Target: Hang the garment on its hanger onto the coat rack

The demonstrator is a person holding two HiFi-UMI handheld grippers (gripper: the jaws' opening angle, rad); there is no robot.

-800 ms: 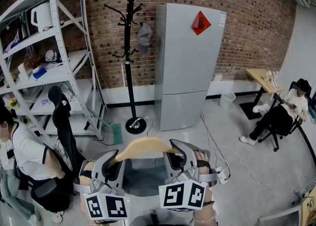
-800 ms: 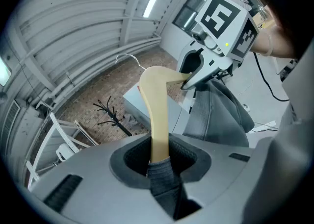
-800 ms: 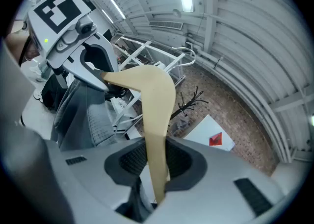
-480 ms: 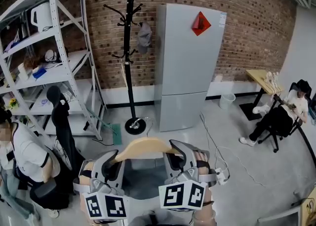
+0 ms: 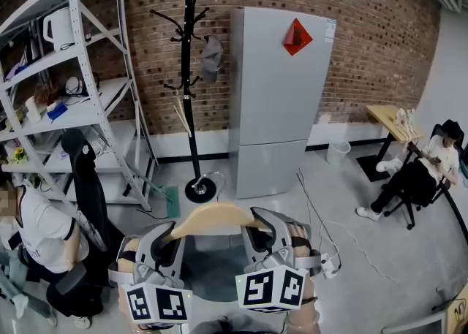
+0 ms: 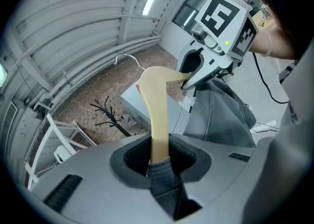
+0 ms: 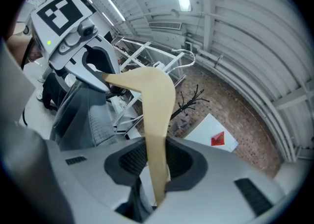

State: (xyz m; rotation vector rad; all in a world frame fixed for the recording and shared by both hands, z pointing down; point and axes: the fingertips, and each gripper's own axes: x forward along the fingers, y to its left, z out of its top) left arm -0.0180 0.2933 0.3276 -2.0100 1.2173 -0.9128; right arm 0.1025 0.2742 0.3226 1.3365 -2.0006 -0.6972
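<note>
Clamps the left gripper (image 5: 165, 246) partway closed on one arm of the wooden hanger (image 5: 216, 217), with cloth of the grey garment (image 5: 212, 270) caught between the pads. Clamps the right gripper (image 5: 262, 241) partway closed on the other arm. Holds hanger and garment low, well apart from the black coat rack (image 5: 191, 91), in front of it and slightly to its right. Hanging on the coat rack, a grey cap (image 5: 213, 55); just right of the coat rack, a grey fridge (image 5: 278, 99).

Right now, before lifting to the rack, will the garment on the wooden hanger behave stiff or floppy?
The wooden hanger is likely rigid: it shows an arch, gripped at both ends. The grey garment hangs in folds, so probably floppy.
</note>
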